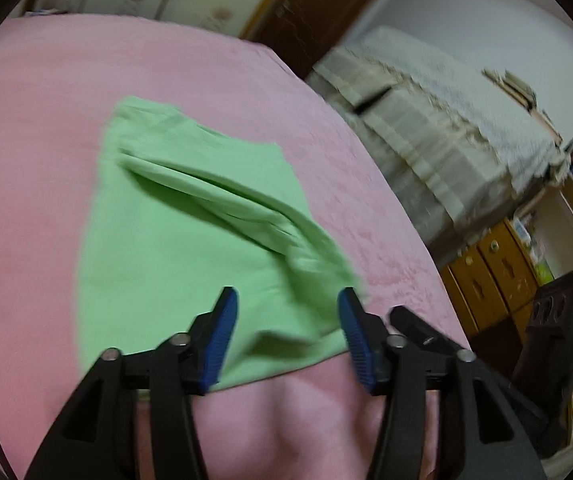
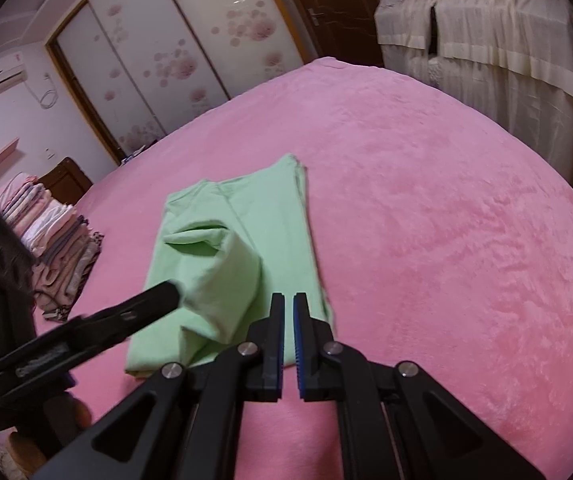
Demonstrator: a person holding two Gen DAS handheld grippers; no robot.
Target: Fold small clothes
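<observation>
On the pink plush bedspread (image 2: 426, 200), my left claw (image 1: 288, 320) gapes, empty, over the half-folded green cotton garment (image 1: 174, 220); my right claw (image 2: 289, 332) sits closed, empty, beside it. Next, I'd flatten the ridge.

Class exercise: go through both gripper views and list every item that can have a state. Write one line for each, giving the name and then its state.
Green garment: partly folded, flap bunched up on top, lying on the bed.
Left gripper: open, nothing pressed between its pads.
Right gripper: shut, empty, at the garment's near edge.
Pink blanket: spread over the bed.
Stack of clothes: folded and piled.
Wardrobe doors: closed.
</observation>
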